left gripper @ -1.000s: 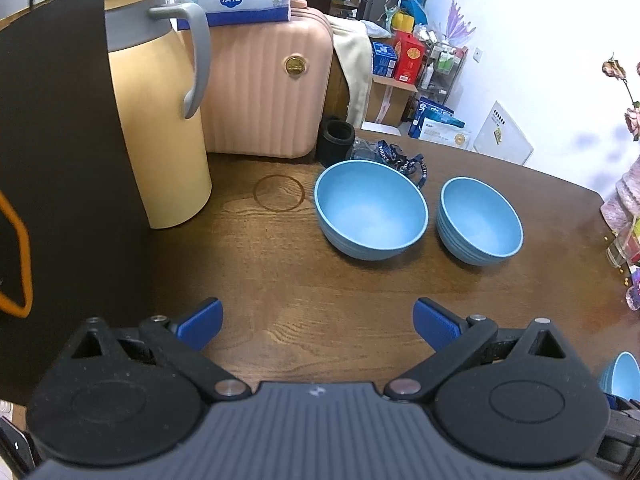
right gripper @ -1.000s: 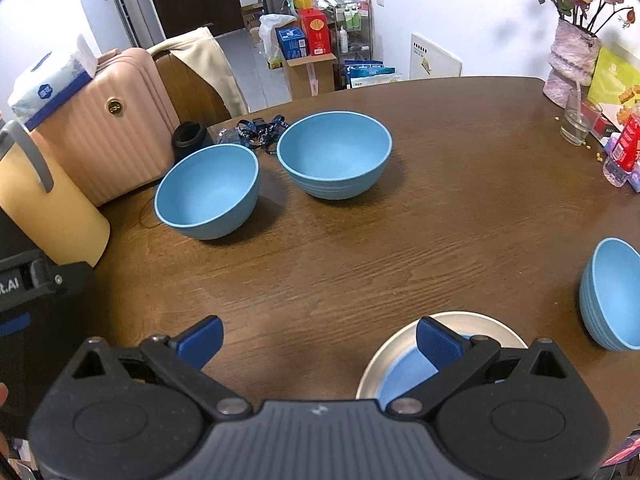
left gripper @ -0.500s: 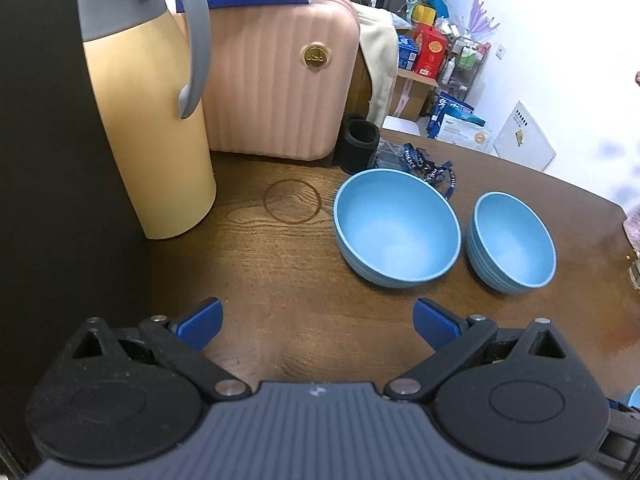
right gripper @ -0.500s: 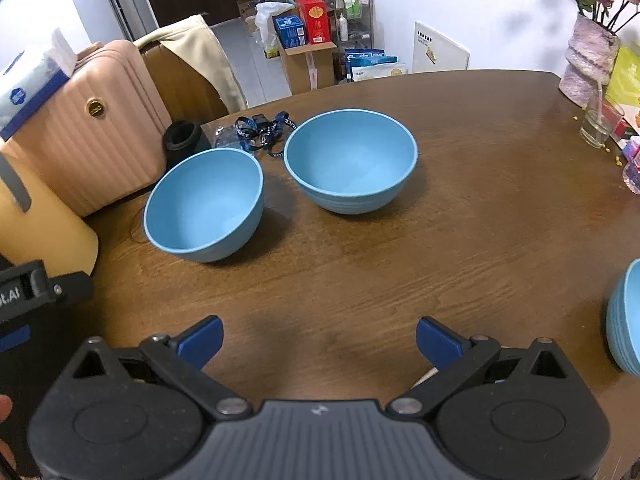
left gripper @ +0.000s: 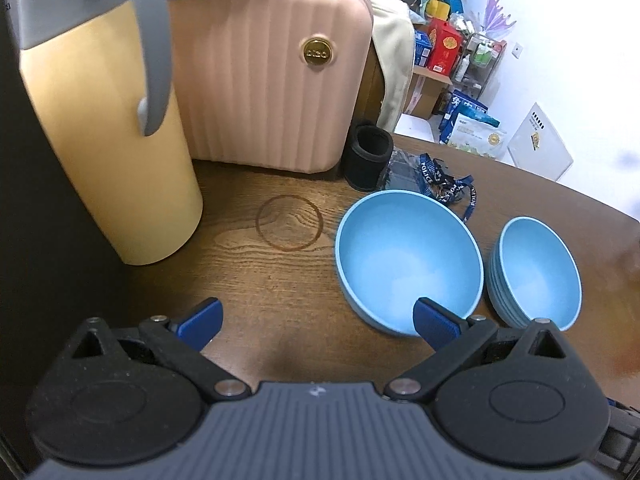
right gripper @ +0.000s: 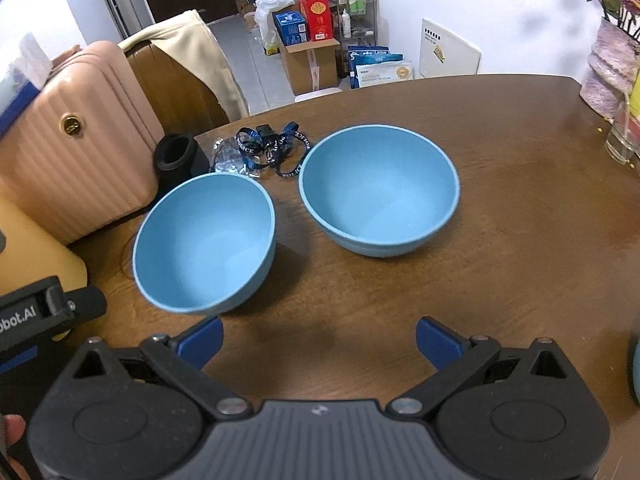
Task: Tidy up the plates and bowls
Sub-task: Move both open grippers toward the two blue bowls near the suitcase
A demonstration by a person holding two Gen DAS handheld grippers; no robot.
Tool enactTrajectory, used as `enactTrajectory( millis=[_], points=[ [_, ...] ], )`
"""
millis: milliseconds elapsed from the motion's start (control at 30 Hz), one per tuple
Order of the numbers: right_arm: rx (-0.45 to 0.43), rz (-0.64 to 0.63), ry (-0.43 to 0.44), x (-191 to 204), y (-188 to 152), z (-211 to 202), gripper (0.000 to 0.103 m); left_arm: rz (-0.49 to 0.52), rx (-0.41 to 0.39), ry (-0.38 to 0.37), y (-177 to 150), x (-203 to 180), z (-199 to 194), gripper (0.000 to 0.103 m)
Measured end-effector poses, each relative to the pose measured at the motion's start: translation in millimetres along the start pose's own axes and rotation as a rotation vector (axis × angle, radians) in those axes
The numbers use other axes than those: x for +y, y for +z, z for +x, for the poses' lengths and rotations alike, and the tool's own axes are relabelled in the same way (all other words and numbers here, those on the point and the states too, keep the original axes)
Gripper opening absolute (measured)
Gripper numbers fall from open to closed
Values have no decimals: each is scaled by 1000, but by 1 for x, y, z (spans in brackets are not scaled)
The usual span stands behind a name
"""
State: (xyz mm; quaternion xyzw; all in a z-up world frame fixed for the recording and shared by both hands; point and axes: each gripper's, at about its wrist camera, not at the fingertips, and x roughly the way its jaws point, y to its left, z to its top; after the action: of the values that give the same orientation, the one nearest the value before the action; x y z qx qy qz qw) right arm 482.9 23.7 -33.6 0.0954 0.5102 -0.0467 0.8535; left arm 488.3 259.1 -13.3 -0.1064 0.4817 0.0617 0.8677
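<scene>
Now nearer: left bowl [left gripper: 404,256], left gripper [left gripper: 318,318].

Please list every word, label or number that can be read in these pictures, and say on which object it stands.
"POLICE": blue lanyard beside the bowls.
"bot.AI": left gripper's black body, its start cut off, in the right wrist view.
Suitcase's gold badge: too blurred.
Boxes, bags and white board behind: too small.

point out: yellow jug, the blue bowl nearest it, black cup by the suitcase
yellow jug [left gripper: 116,152], left wrist view, middle of its body.
blue bowl nearest the jug [left gripper: 404,256], left wrist view, inner floor.
black cup [left gripper: 368,158], left wrist view, outer wall facing the camera.
</scene>
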Motion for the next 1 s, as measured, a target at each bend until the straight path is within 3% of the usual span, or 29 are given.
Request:
enactTrajectory(
  millis=[500,1000],
  points=[
    [2,3,20,12,26,34,102,-27,-10,21,35,-4,41,103],
    [49,32,33,21,35,81,91,-34,56,39,41,-9,95,103]
  ],
)
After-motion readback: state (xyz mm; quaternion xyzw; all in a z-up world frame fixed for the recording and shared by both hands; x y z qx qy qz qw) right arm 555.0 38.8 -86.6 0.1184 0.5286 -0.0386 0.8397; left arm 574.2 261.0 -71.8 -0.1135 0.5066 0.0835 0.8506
